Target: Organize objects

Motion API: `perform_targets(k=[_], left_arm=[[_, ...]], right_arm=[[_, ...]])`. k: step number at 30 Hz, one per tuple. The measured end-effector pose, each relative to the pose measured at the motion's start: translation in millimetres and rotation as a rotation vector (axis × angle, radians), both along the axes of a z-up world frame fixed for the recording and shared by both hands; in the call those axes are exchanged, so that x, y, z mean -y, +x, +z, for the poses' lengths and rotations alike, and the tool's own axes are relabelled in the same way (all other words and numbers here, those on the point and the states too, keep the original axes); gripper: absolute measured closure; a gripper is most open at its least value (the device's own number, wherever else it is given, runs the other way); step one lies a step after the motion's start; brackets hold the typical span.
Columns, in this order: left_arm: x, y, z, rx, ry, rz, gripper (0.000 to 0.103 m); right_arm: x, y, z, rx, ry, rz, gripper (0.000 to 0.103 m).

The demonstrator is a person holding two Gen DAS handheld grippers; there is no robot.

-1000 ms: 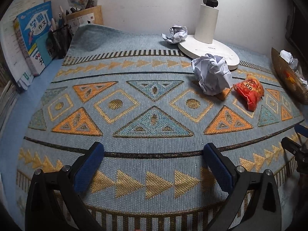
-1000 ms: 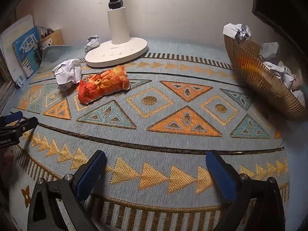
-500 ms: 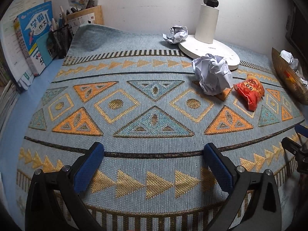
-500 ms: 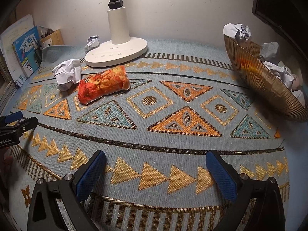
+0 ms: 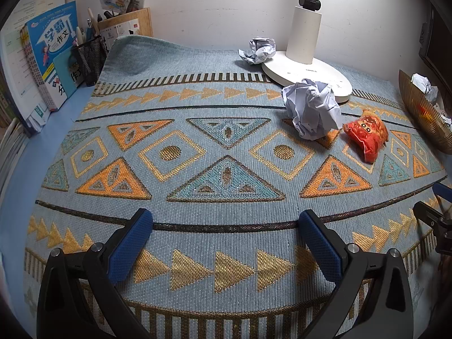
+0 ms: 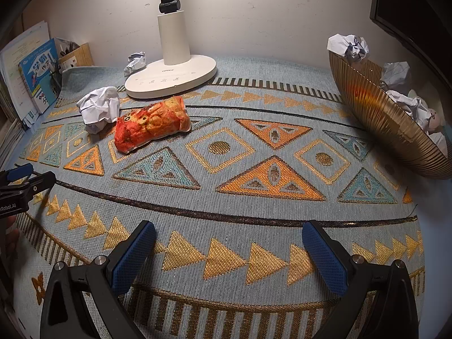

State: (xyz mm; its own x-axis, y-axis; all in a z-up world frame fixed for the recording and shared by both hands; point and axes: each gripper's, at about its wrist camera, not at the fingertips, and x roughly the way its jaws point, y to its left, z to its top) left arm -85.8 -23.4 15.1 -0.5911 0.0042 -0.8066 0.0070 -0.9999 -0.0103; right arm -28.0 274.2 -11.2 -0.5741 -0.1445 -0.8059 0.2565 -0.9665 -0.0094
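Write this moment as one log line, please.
left gripper: open, empty | right gripper: open, empty | snack bag, paper ball: on mat | bowl: holds paper

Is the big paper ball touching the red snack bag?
Cannot tell. In the right wrist view the paper ball and snack bag sit close together, but no clear gap or contact shows.

patterned mat [image 5: 197, 118], lamp [image 5: 308, 65], paper balls [image 5: 312, 110], snack bag [image 6: 151, 124]

A big crumpled paper ball [image 5: 312, 110] is sitting on the patterned mat, just beside an orange-red snack packet [image 6: 151, 124] that is lying on its side. A smaller paper wad [image 5: 260, 50] is resting against the lamp base, and more wads [image 6: 349, 46] are filling the tilted golden bowl [image 6: 375, 115].
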Motion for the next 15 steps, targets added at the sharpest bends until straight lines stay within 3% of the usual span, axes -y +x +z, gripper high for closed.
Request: perform_targets(k=[15], left_arm=[[0.5,0.0,0.7,0.0,0.0,0.0,0.0]], right_arm=[[0.5,-1.5,-0.7,0.001,0.0,0.0,0.0]])
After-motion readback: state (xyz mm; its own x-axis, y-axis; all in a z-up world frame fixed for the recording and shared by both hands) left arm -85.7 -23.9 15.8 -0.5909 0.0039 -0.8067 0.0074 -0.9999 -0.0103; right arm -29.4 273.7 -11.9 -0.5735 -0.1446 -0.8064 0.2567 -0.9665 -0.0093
